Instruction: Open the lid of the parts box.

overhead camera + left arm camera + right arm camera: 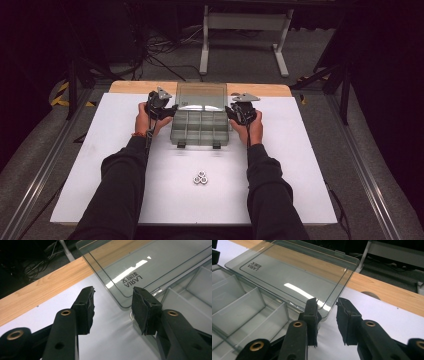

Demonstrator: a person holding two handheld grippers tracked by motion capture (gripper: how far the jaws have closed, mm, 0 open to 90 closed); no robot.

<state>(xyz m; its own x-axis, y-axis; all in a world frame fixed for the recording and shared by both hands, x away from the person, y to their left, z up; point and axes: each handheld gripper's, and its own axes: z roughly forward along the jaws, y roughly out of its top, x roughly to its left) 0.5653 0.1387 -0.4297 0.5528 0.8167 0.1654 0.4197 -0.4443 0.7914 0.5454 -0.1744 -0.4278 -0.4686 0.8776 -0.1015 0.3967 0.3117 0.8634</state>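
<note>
Left gripper: held in the left hand, jaws apart, nothing pressed between the pads.
Right gripper: held in the right hand, jaws apart with a narrower gap, pads pressing nothing.
Forearms: dark sleeves, reaching forward, roughly parallel.

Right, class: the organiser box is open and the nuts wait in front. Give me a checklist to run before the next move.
1. Lid fully open, leaning back: ok.
2. Compartments of box free of parts: ok.
3. Left gripper off the lid, nothing between its pads: ok.
4. Right gripper off the lid corner: cannot tell, the corner sits close by one pad.
5. Nuts together on the white mat: ok.
</note>
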